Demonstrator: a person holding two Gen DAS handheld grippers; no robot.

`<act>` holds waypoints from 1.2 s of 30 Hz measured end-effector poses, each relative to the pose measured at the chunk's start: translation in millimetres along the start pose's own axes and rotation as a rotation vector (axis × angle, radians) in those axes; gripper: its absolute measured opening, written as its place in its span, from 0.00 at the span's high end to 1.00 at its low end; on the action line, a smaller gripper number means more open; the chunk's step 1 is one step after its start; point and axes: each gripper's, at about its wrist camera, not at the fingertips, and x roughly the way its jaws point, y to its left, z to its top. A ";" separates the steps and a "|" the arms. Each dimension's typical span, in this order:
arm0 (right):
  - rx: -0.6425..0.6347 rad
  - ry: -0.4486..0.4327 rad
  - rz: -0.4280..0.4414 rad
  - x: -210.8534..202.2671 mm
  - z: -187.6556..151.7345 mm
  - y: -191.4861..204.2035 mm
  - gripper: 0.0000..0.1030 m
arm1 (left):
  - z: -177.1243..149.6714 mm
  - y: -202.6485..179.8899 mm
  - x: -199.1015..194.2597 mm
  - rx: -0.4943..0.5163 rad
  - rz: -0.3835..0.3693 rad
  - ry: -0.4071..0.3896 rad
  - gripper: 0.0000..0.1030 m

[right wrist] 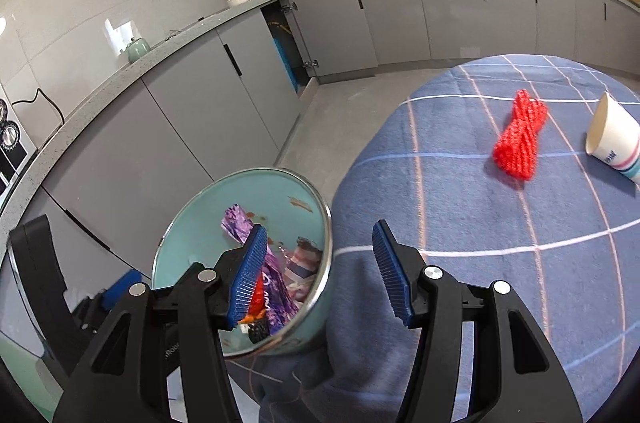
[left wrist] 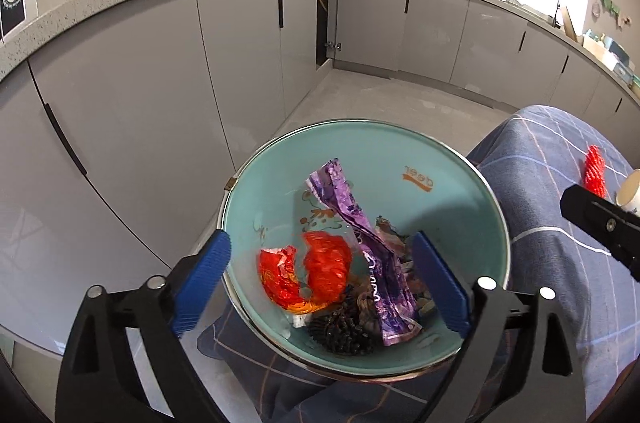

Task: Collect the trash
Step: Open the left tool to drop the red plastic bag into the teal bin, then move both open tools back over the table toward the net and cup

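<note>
Wrappers point(left wrist: 320, 267) already sit in the bin point(left wrist: 460, 159), both grippers point(left wrist: 320, 283) point(right wrist: 320, 271) open and empty, but red netting point(right wrist: 520, 139) and probably the cup point(right wrist: 614, 143) remain far right.

Open tablecloth point(right wrist: 460, 207) lies ahead of the right gripper point(right wrist: 320, 273); beyond it, red mesh netting point(right wrist: 520, 139) and a tipped paper cup point(right wrist: 614, 143) obstruct passage.

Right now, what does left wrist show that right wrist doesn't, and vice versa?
Left wrist only: the orange wrapper in full, lying in the bin, and the open left gripper above it, holding nothing.
Right wrist only: the whole paper cup on its side on the checked cloth, and the open, empty right gripper.
Both: teal bin, purple wrapper, red mesh, grey cabinets.
</note>
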 end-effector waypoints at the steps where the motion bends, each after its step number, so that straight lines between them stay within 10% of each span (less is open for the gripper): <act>1: 0.001 -0.002 -0.005 -2.1 -1.3 -1.8 0.45 | 0.1 -1.8 -2.6 0.004 -0.003 -0.006 0.10; 36: -0.058 -0.131 -0.151 -60.2 -29.2 -22.7 0.09 | -12.7 -6.5 -44.8 -0.029 -0.040 -0.021 0.05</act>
